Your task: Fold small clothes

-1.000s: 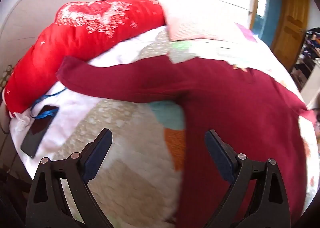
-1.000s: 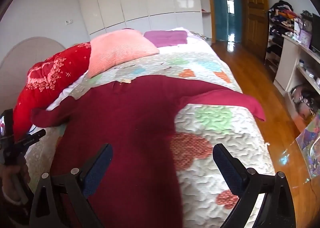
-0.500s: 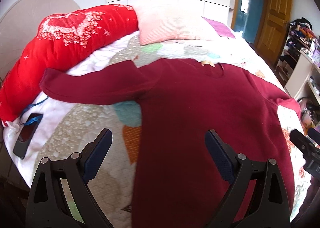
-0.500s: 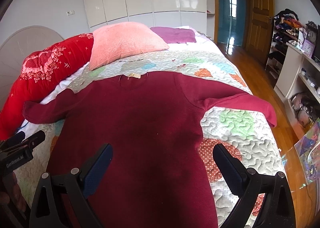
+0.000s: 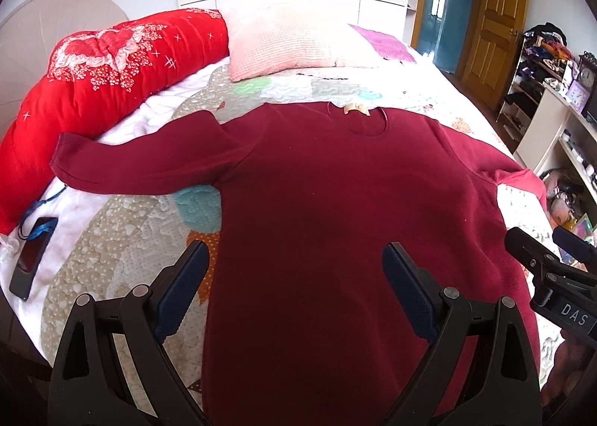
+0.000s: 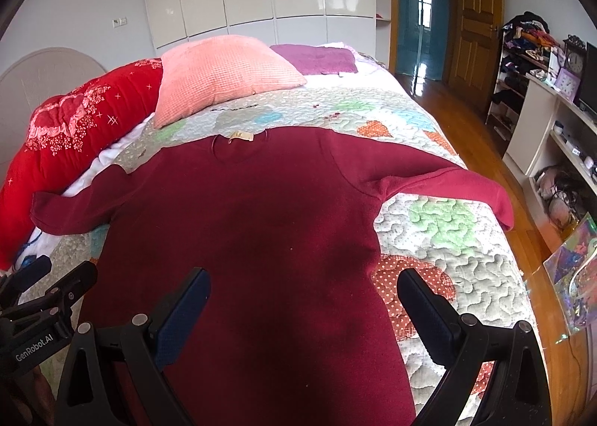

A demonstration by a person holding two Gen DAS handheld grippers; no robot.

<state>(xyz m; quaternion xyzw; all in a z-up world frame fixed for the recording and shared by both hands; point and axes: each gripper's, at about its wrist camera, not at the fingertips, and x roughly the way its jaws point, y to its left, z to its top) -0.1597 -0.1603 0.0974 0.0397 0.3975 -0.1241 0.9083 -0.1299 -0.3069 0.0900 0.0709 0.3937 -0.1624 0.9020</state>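
Note:
A dark red long-sleeved sweater (image 5: 335, 194) lies flat on the quilted bed (image 5: 123, 239), neck away from me, both sleeves spread out sideways. It also shows in the right wrist view (image 6: 253, 224). My left gripper (image 5: 294, 276) is open and empty above the sweater's lower left part. My right gripper (image 6: 302, 299) is open and empty above its lower right part. The right gripper also shows at the edge of the left wrist view (image 5: 548, 269), and the left gripper at the edge of the right wrist view (image 6: 41, 295).
A red bolster (image 5: 108, 71), a pink pillow (image 5: 291, 41) and a purple pillow (image 6: 313, 58) lie at the head of the bed. A phone with a blue strap (image 5: 31, 250) lies at the left edge. Shelves (image 6: 559, 105) and wooden floor (image 6: 485, 134) are to the right.
Both grippers have pulled back and swung towards the sweater's middle, so the whole sweater is now in both views. The sweater has not moved. Both stay open.

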